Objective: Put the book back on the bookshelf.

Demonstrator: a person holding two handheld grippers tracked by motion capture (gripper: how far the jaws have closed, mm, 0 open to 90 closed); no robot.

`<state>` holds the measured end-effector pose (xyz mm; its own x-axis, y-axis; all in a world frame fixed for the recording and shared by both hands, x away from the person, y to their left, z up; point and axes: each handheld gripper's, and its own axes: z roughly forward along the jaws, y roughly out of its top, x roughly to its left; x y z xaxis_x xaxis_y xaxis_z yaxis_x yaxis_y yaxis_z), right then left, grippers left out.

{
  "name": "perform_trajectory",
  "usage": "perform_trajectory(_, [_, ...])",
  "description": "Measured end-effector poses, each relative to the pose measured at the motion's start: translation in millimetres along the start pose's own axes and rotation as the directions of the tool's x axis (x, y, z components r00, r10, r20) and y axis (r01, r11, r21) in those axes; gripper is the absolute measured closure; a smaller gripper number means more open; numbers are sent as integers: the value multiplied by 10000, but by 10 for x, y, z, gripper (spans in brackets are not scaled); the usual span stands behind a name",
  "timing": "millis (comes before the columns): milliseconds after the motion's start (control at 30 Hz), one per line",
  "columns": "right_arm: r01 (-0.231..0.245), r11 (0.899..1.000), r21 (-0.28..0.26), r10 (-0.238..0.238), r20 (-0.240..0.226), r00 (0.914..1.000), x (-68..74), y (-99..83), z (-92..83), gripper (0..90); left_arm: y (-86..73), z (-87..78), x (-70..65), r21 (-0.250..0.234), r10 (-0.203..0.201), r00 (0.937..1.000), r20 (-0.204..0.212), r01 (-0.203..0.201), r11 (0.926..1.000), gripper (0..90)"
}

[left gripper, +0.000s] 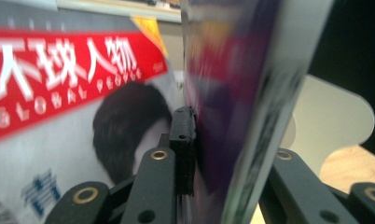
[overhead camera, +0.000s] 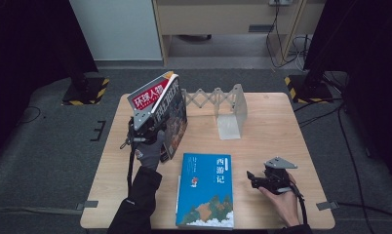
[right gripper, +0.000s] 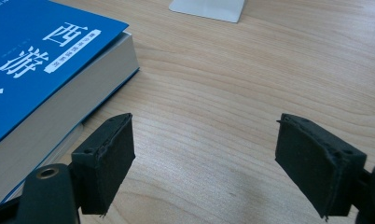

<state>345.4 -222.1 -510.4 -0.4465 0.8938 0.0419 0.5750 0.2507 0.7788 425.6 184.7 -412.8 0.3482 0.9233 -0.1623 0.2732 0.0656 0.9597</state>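
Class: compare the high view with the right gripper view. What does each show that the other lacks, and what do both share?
High view alone: the left gripper shut on a tilted dark book, beside a red-banner magazine and an expanding rack.

Right gripper view alone: the blue book's page edges, close up.

Shared: the blue book, the wooden table, and the right gripper, open, over bare wood.

Overhead table [overhead camera: 262, 112] view; two close, low gripper views along fingers [right gripper: 106, 158].

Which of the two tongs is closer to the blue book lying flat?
The right tongs, open on the table just beside the blue book. The left tongs are farther back, clamping an upright magazine.
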Motion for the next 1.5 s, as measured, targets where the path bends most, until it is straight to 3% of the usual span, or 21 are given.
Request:
perform_trajectory(100, [-7,10000,36,7,-1,10000,6,0,3,199,-53,9,3,73,-195,9998,18,195,9998,769])
perform_trajectory(200, [51,10000,40,-51,-12,10000,16,4,7,200,-63,28,-27,-155,-3,9999,-154,1,9999,817])
perform_trajectory(333, [-24,10000,76,24,-2,10000,15,6,14,201,-31,110,-32,-509,-416,9984,-372,397,9979,821])
perform_trajectory(500, [66,10000,48,-66,6,10000,-5,-2,11,204,75,211,-19,-725,-82,9965,-829,21,9974,821])
perform_trajectory(600, [-6,9999,104,7,-11,10000,-10,-5,13,206,100,248,34,-904,-447,9955,-840,371,9952,820])
perform_trajectory(700, [-37,10000,66,37,9,10000,-17,-2,15,208,144,276,71,-1057,-553,9948,-857,462,9933,820])
perform_trajectory(933, [15,10000,16,-15,25,10000,-34,1,5,211,261,284,-52,-1536,81,9969,-785,-201,9879,819])
perform_trajectory(1033, [65,10000,-16,-65,41,10000,-32,0,0,213,181,298,-88,-1370,343,9958,-848,-458,9895,818])
perform_trajectory(1167, [109,9999,-23,-109,73,9999,-28,0,-3,215,119,245,-52,-1415,384,9962,-780,-492,9887,817])
perform_trajectory(1400, [204,9998,29,-204,105,9997,-7,1,10,216,24,75,-7,-958,506,9980,-384,-541,9939,802])
perform_trajectory(1500, [204,9998,44,-204,99,9997,3,2,7,216,-27,-1,4,-670,702,9962,-507,-735,9950,802])
